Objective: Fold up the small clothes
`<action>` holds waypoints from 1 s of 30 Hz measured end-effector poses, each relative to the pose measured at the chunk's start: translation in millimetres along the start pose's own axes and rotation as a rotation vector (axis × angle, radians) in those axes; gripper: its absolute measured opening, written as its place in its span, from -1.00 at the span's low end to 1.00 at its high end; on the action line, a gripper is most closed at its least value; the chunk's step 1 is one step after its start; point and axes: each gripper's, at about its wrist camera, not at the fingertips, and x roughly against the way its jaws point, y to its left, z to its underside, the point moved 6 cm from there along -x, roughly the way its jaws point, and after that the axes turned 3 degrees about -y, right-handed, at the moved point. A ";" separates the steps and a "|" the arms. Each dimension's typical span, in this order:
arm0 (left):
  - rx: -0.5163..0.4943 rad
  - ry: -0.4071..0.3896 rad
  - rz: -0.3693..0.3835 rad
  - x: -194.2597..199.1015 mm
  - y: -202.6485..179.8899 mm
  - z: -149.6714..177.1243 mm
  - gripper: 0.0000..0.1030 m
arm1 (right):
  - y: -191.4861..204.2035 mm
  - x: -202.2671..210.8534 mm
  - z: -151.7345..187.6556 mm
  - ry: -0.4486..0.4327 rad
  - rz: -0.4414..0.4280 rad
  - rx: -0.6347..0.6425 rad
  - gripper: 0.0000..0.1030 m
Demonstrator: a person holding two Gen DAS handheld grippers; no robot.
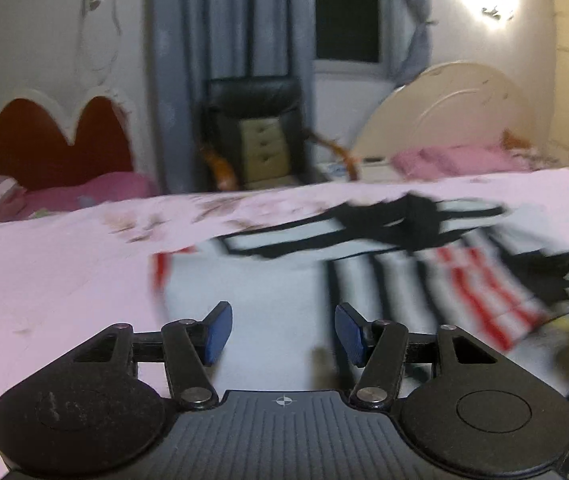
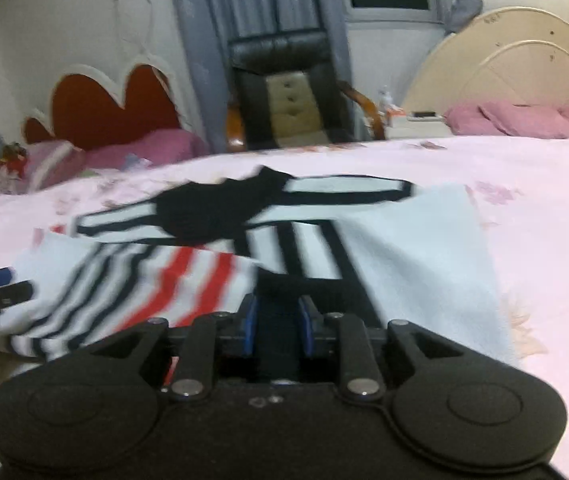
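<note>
The pink bedsheet (image 2: 544, 216) spreads wide on every side of the work, with a broad bare stretch to the right of the garment in the right wrist view and another to the left of it in the left wrist view (image 1: 44, 280); the far edge of the bed runs just before a black chair (image 2: 284, 88) set against blue-grey curtains (image 2: 244, 4), with a red scalloped headboard (image 2: 108, 104) off to the left and a cream arched headboard (image 2: 516, 68) to the right behind pink pillows (image 2: 520, 122). The striped garment (image 2: 212, 240) lies spread on the sheet near the middle of the bed, white with black bands, a solid black patch near its far end and a panel of red and black stripes folded over the near left part. Its plain white portion reaches toward the right, ending in a slanted edge on the sheet. The right gripper (image 2: 277, 324) is clenched on a dark fold of the garment, blue pads close together with cloth between them. The left gripper (image 1: 283, 332) hangs just above the white cloth, jaws spread wide with nothing between the blue pads (image 1: 216, 334); motion blur makes it hard to tell whether it touches the fabric.
</note>
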 end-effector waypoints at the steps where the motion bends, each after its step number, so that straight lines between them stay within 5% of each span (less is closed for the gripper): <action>1: -0.016 0.003 0.025 -0.6 -12.4 -0.5 0.11 | 8.3 1.4 2.9 0.003 -0.017 0.011 -0.55; 7: -0.066 0.074 0.060 -15.6 -39.4 26.7 0.16 | 28.8 -8.6 20.8 0.057 0.002 0.090 -0.62; 9: -0.029 0.071 0.045 -14.3 -26.4 30.3 0.42 | 20.8 -7.3 19.9 0.056 0.030 0.076 -0.66; 15: -0.017 0.026 0.008 -13.5 10.7 14.5 0.42 | -0.6 -0.5 14.9 0.065 0.096 0.029 -0.59; 19: 0.044 -0.003 -0.031 -38.2 53.5 -16.5 0.42 | -8.2 3.6 -2.5 -0.017 0.119 0.017 -0.57; 23: 0.033 0.063 -0.005 -85.1 76.8 -16.9 0.42 | -24.2 -23.0 -16.9 -0.011 0.100 -0.035 -0.59; 25: 0.061 0.073 0.014 -96.6 85.0 -8.7 0.60 | -24.3 -41.9 -15.8 0.030 0.123 0.014 -0.63; 26: 0.091 0.094 -0.012 -99.5 91.0 -5.2 0.86 | -25.3 -49.7 -11.9 0.052 0.138 0.028 -0.63; 30: 0.152 0.025 -0.020 -78.1 95.0 -10.2 0.85 | -23.7 -45.3 -19.2 0.033 0.146 0.013 -0.54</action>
